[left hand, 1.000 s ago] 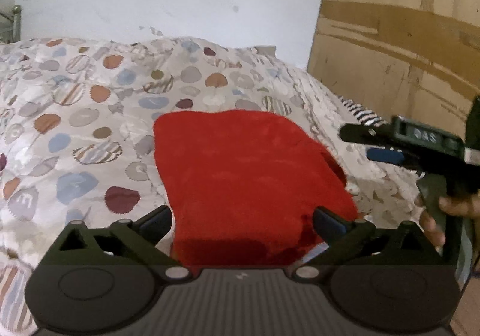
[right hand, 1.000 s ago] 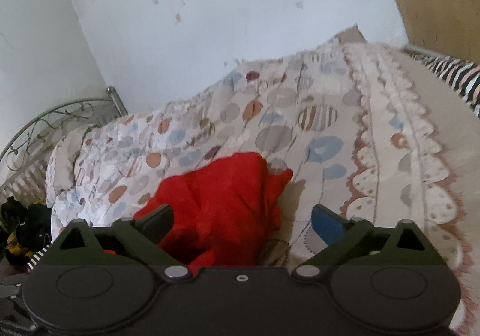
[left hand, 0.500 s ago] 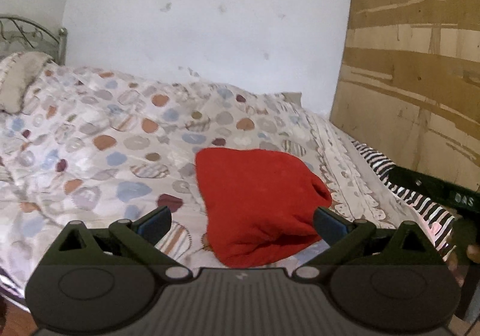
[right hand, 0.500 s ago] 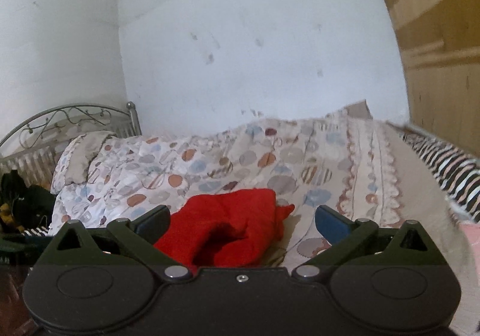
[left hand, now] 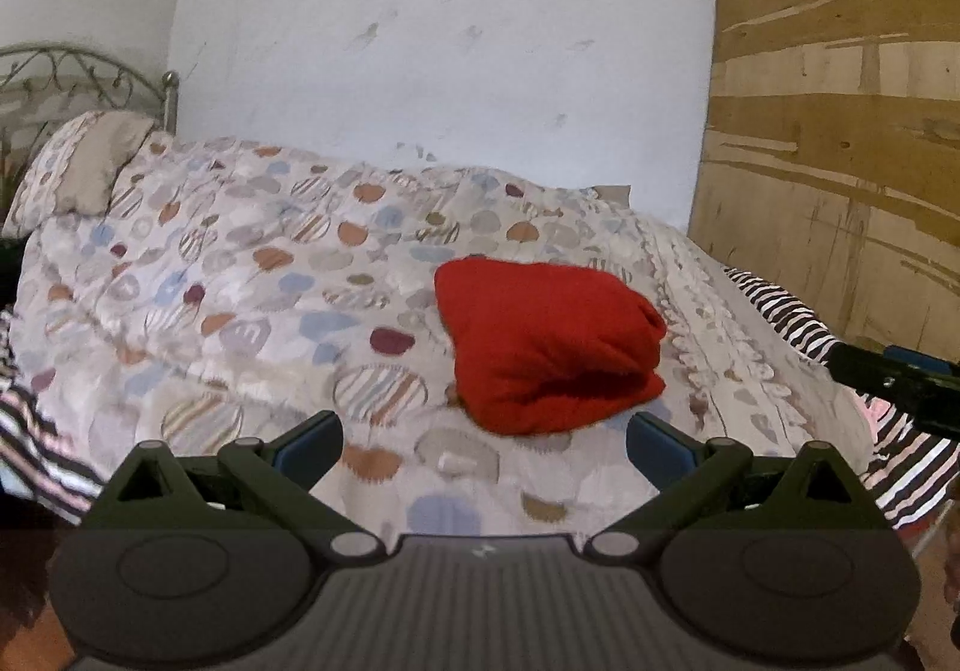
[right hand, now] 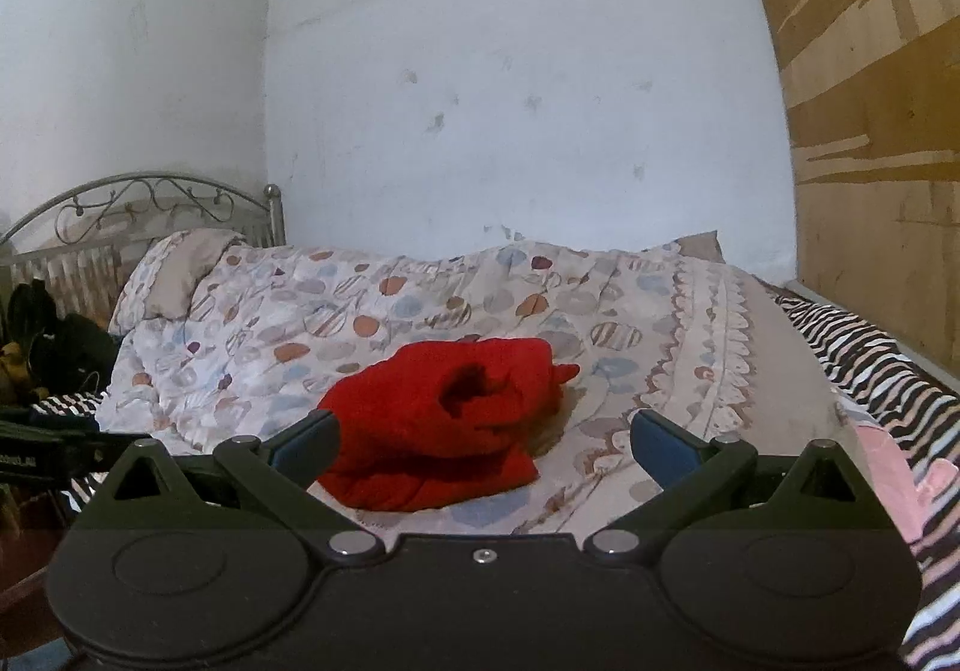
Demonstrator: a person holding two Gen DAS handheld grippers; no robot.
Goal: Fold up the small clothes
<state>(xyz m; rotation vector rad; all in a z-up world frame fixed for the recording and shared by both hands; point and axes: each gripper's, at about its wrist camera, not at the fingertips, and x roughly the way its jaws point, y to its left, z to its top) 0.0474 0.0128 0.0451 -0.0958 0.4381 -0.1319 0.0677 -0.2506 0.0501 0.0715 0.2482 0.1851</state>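
Note:
A red garment (left hand: pixel 549 341) lies folded into a thick bundle on the spotted quilt (left hand: pixel 240 275). It also shows in the right wrist view (right hand: pixel 444 419), with a sleeve opening facing the camera. My left gripper (left hand: pixel 483 446) is open and empty, held back from the bundle's near edge. My right gripper (right hand: pixel 483 443) is open and empty, also short of the bundle. The right gripper's tip shows at the right edge of the left wrist view (left hand: pixel 900 380).
A pillow (right hand: pixel 174 275) and metal headboard (right hand: pixel 144 203) are at the far left. A zebra-striped sheet (right hand: pixel 864 365) runs along the right side by a plywood wall (left hand: pixel 840 161). Dark items (right hand: pixel 54 347) sit at the left bed edge.
Both grippers have pulled back and up from the red bundle, which now looks smaller and farther away. The bundle stays in place on the quilt.

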